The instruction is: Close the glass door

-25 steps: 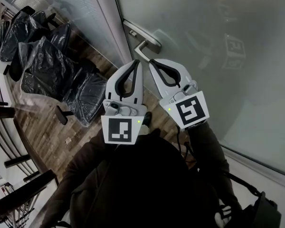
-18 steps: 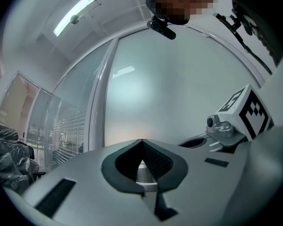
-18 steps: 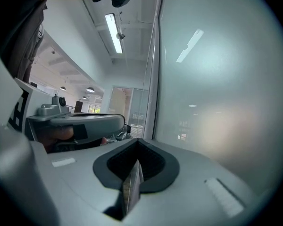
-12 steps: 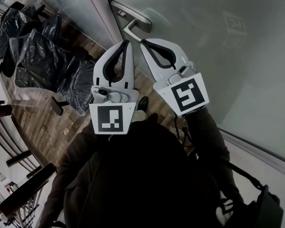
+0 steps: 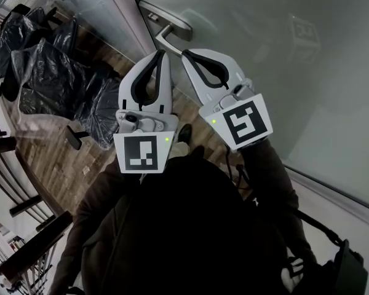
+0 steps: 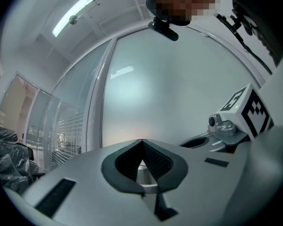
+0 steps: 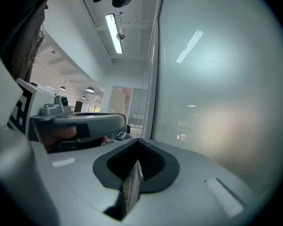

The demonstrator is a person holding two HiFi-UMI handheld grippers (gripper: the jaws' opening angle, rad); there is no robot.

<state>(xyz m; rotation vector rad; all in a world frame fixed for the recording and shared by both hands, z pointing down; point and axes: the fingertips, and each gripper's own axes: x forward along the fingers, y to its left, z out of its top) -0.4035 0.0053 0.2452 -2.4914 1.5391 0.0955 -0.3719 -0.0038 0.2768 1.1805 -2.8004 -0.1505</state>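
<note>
Glass door (image 5: 264, 54) of frosted panes fills the upper right of the head view and stands right in front of the person. Its edge runs just beside a pale metal frame post (image 5: 126, 17). Whether the door is latched against that post cannot be told. A metal lever handle (image 5: 167, 28) on a long plate sits at the door's edge, and its lever points out toward the person.

Left tongs (image 5: 160, 55) and right tongs (image 5: 186, 54) are held side by side, close together, and both point up at the handle. Their tips lie just beneath the lever, and a thin gap shows between tips and metal. The tongs on each side are pressed narrow, with the tips meeting and nothing clamped between them. Each gripper view confirms this: only the dark padded hollow behind the joined tips stays open.

Both marker cubes face the head camera, the left one (image 5: 141, 153) and the right one (image 5: 241, 123), each with a small green light lit. A faint reflection of the right cube shows in the glass.

Dark sleeves (image 5: 267, 177) run back from the grippers. To the left, beyond the post, office chairs wrapped in plastic (image 5: 49, 72) stand on a wooden floor (image 5: 55, 158). A ceiling strip light (image 6: 74, 13) shows in the left gripper view.
</note>
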